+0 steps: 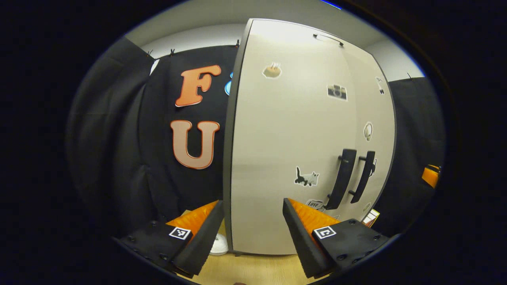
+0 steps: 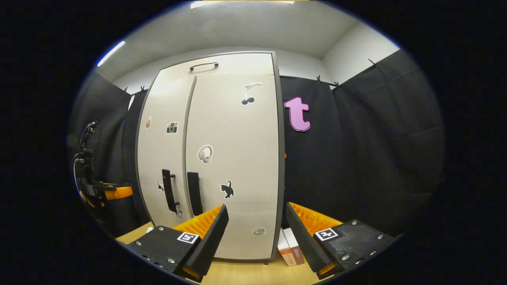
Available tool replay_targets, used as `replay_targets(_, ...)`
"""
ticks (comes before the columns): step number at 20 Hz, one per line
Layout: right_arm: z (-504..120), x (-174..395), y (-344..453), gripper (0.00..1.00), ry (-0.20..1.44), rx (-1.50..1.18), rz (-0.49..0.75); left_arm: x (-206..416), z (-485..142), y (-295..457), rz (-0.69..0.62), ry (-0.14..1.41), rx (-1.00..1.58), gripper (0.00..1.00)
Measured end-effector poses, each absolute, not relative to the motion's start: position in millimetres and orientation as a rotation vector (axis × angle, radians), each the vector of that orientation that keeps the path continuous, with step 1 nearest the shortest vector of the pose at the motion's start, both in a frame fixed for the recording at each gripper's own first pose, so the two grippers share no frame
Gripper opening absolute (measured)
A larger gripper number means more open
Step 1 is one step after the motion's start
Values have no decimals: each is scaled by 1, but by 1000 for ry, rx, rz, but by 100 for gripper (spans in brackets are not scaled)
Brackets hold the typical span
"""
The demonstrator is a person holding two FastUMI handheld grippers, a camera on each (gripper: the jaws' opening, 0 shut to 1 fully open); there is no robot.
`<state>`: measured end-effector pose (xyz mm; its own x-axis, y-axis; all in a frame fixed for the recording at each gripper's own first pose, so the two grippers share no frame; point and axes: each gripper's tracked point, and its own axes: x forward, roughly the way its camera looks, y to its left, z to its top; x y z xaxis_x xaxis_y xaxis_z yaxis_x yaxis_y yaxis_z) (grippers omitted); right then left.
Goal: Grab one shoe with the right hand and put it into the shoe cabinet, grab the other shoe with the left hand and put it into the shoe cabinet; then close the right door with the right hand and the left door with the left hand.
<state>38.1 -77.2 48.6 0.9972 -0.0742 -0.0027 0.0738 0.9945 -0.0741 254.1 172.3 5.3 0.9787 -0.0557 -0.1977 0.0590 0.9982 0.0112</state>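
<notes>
We see the shoe cabinet (image 2: 222,158) with both doors closed, so any shoes are hidden (small stickers are hard to make out). The left gripper (image 1: 253,225) and right gripper (image 2: 257,229) gape empty before it.

Ahead of our right claw stands the shoe cabinet (image 2: 233,166), tall, pale and upright on the wood floor. Its right door (image 2: 237,158) and left door (image 2: 164,158) are both shut, dotted with small stickers, their dark vertical handles (image 2: 193,193) side by side at the seam.
</notes>
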Motion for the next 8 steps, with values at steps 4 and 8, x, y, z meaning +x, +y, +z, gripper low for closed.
replay_targets(4,81,24,-61,91,-34,-110,-53,218,63,213,-26,128,9,96)
replay_targets(8,93,13,-48,97,-45,-116,-51,188,102,251,-1,60,-17,96)
